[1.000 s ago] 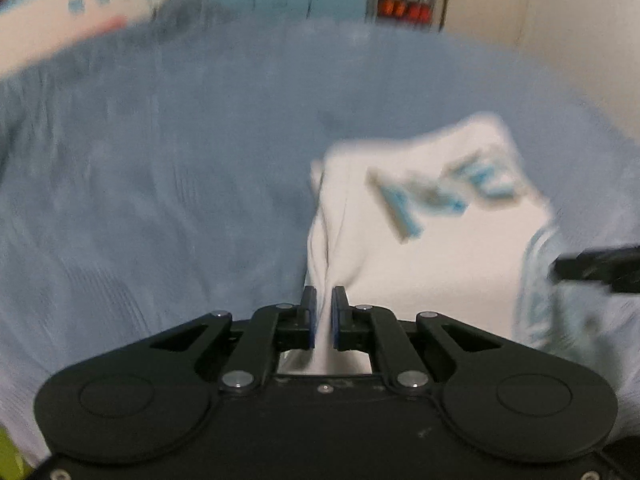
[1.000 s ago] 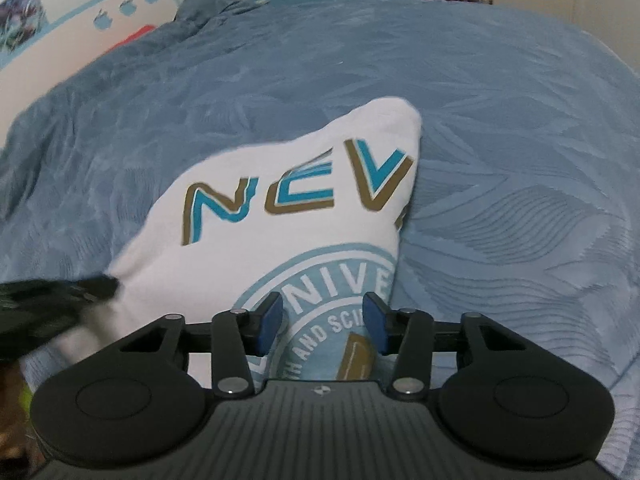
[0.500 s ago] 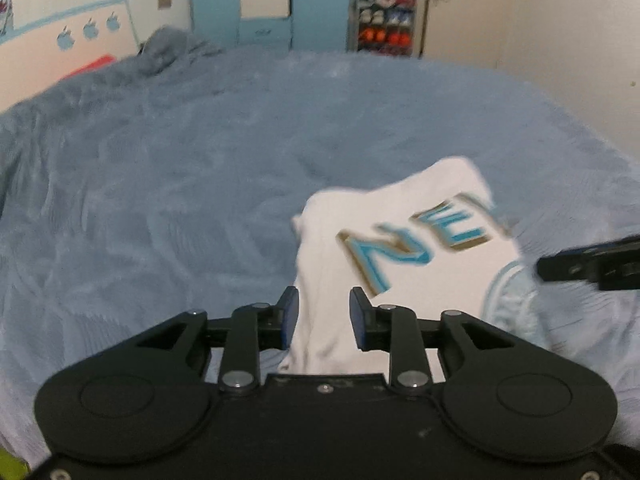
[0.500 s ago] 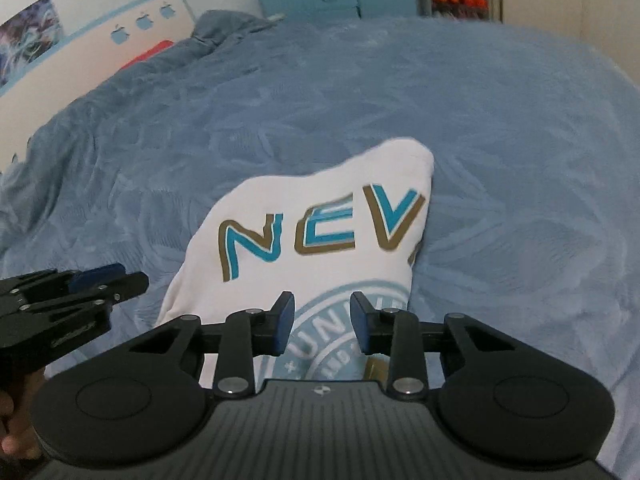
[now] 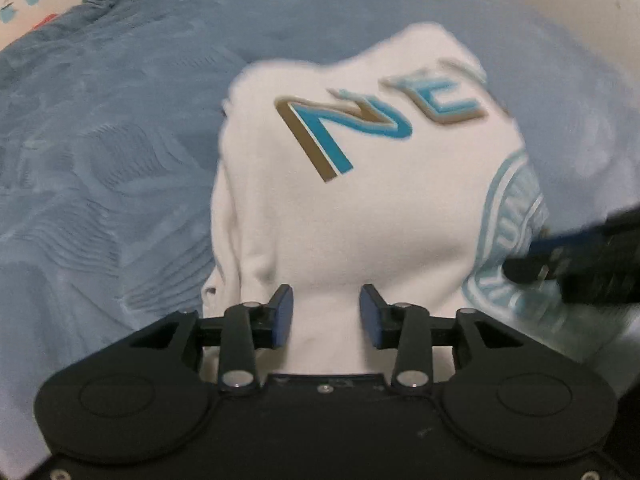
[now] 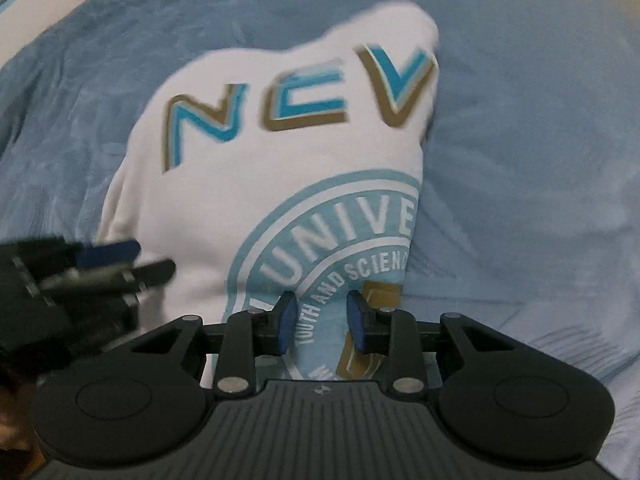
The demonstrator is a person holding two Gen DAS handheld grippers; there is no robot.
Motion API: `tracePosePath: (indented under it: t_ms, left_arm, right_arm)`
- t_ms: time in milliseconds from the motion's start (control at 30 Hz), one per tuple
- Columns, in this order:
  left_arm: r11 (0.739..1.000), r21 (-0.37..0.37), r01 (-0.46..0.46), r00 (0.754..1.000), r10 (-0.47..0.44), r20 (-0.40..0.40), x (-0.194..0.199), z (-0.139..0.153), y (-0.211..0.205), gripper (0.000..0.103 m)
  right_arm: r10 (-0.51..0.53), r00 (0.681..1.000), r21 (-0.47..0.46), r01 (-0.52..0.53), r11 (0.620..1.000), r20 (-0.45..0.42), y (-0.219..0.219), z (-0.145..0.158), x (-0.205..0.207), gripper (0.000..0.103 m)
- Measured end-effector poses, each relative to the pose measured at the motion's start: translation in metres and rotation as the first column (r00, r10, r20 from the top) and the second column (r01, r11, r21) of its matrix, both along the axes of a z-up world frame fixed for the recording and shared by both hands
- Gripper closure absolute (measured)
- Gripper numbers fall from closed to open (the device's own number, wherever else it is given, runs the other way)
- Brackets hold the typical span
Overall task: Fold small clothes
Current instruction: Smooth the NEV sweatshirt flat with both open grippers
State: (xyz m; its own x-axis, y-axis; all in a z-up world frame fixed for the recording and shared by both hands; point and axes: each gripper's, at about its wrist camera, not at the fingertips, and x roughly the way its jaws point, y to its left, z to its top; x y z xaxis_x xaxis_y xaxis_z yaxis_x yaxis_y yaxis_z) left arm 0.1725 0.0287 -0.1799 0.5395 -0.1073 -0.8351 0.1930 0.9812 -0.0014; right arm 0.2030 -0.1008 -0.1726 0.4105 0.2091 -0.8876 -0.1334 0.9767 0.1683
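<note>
White printed T-shirt [image 6: 256, 184], part-folded on blue bedspread [image 6: 520, 140]; left gripper [image 5: 326, 316] and right gripper [image 6: 318, 326] both parted, empty, poised over near hem, apparently to pinch the next fold

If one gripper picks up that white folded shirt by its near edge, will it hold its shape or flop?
The white folded shirt with blue and gold lettering will probably flop: it looks like soft cloth, bulging unevenly on the blue textured bedspread. Its stacked layers, visible at the left edge in the left wrist view, would likely slide apart. It seems light.
</note>
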Motion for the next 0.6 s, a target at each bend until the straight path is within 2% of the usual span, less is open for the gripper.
tracePosePath:
  t_ms: [100,233,433,600]
  left_arm:
    - [1.0,-0.002,0.002,1.0,-0.002,-0.002,0.001,0.001,0.0,0.063]
    - [1.0,0.024,0.004,1.0,-0.004,0.006,0.003,0.013,-0.002,0.063]
    - [0.999,0.032,0.002,0.994,-0.005,0.113,0.007,0.052,-0.007,0.061]
    - [0.999,0.03,-0.016,0.989,0.011,0.149,0.013,0.064,-0.005,0.06]
  right_arm:
    - [-0.015,1.0,0.026,0.016,1.0,-0.022,-0.004,-0.003,0.005,0.07]
    - [0.0,1.0,0.005,0.0,1.0,-0.023,0.0,0.006,0.006,0.07]
    - [-0.003,1.0,-0.015,0.004,1.0,0.019,-0.004,0.028,0.002,0.07]
    - [-0.041,0.998,0.003,0.041,0.999,0.049,-0.014,0.038,0.009,0.07]
